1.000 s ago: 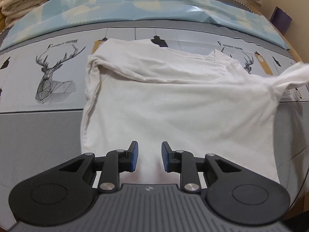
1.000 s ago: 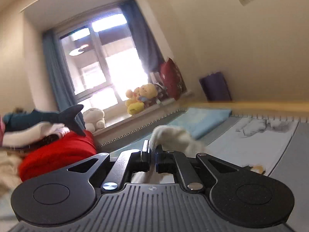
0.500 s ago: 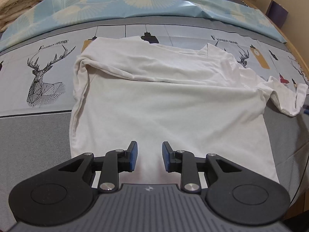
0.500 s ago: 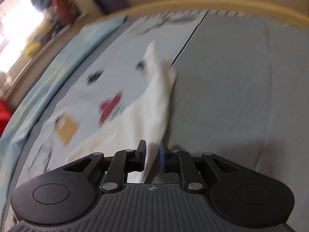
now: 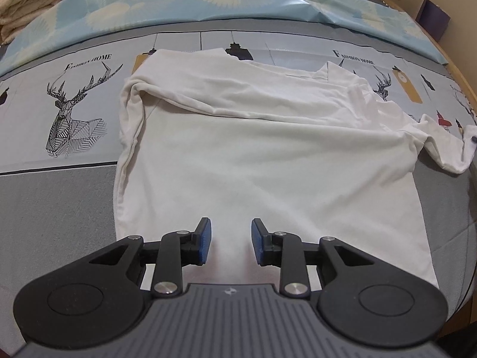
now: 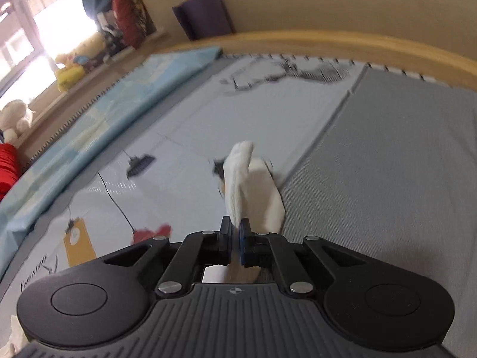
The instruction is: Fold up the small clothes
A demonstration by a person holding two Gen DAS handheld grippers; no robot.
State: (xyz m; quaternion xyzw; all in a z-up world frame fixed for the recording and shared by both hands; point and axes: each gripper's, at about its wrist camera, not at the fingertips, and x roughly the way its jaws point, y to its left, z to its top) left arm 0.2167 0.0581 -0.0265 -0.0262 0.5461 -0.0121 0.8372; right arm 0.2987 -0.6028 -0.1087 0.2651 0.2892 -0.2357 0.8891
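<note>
A white T-shirt (image 5: pixel 262 161) lies spread on the bed, hem nearest me, neck at the far side. Its left sleeve is tucked in along the left edge. Its right sleeve (image 5: pixel 447 149) sticks out at the far right. My left gripper (image 5: pixel 231 238) is open and empty, just above the shirt's hem. My right gripper (image 6: pixel 235 234) is shut on the end of the right sleeve (image 6: pixel 250 188), which stands up in a fold ahead of the jaws, low over the bed.
The bed cover (image 5: pixel 59 197) is grey with a pale deer-print band (image 5: pixel 74 113). A light blue quilt (image 5: pixel 208 0) and cream blankets (image 5: pixel 26 3) lie beyond. A wooden bed rail (image 6: pixel 357 41), purple bag (image 6: pixel 205 15) and plush toys (image 6: pixel 71 68) are in the right wrist view.
My right gripper has brought the sleeve down from high in the air to the bed and drawn it outward. The left gripper has stayed open over the hem.
</note>
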